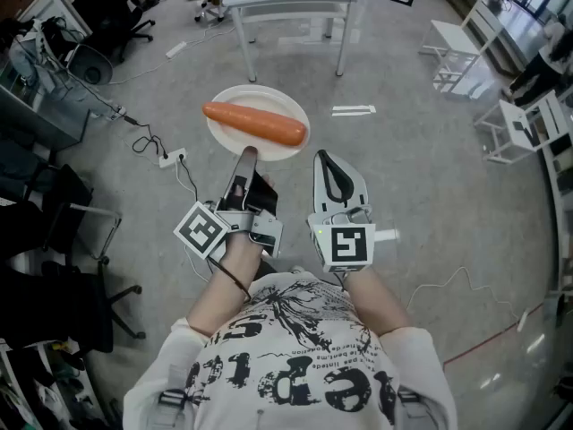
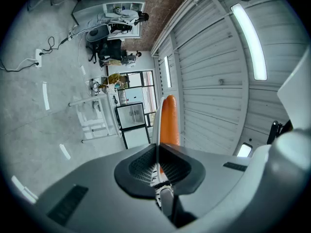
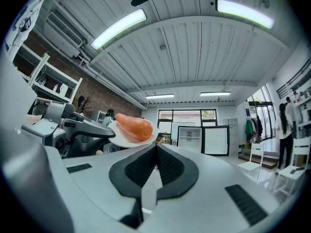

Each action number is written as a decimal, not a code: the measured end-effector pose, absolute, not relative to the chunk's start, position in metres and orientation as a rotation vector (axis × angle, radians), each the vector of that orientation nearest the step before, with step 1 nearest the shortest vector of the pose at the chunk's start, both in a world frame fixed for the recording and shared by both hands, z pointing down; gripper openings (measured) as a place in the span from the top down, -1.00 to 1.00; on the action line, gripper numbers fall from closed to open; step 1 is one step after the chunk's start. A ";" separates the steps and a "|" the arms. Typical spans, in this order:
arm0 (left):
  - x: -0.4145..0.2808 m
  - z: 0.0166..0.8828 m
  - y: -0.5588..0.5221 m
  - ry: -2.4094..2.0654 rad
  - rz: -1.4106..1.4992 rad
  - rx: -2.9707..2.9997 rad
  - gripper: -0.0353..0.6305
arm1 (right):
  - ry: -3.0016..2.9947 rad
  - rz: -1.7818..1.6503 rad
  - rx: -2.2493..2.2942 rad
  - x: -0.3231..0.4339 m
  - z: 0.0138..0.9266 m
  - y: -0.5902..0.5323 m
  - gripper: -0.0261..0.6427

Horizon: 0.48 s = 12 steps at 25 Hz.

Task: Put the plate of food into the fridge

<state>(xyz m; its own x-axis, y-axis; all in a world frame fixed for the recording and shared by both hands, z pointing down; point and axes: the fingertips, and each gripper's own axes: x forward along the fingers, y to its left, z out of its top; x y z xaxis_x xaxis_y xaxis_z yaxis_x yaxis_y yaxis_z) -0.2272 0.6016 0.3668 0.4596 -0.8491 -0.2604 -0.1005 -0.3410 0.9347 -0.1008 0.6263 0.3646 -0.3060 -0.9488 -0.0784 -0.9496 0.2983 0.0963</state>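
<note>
Carrying step: left gripper [image 1: 245, 156] jaws clamped on white plate [image 1: 228, 106] rim, carrot [image 1: 255, 123] aboard, mid-frame. Right gripper [image 1: 328, 159] jaws together, empty. Next, probably: walk to fridge, right opens door.

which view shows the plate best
Head view: the whole white plate is seen from above, the carrot lying across it and the left tongs pinching its near rim. The left gripper view shows only the rim edge-on between the tongs; the right gripper view shows it small, from the side.

Bright even light from ceiling strip lights [image 3: 119, 28], soft shadows, fisheye-warped edges
</note>
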 end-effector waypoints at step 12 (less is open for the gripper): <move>-0.227 0.363 0.604 -0.807 -0.981 1.761 0.82 | 2.523 0.166 -1.824 -0.103 0.367 0.625 0.92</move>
<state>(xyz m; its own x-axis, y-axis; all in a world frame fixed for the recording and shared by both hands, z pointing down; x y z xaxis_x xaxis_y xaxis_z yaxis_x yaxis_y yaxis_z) -0.2269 0.6038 0.3635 0.4642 -0.8446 -0.2667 -0.0993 -0.3488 0.9319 -0.1026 0.6253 0.3672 -0.3152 -0.9455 -0.0814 -0.9481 0.3098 0.0720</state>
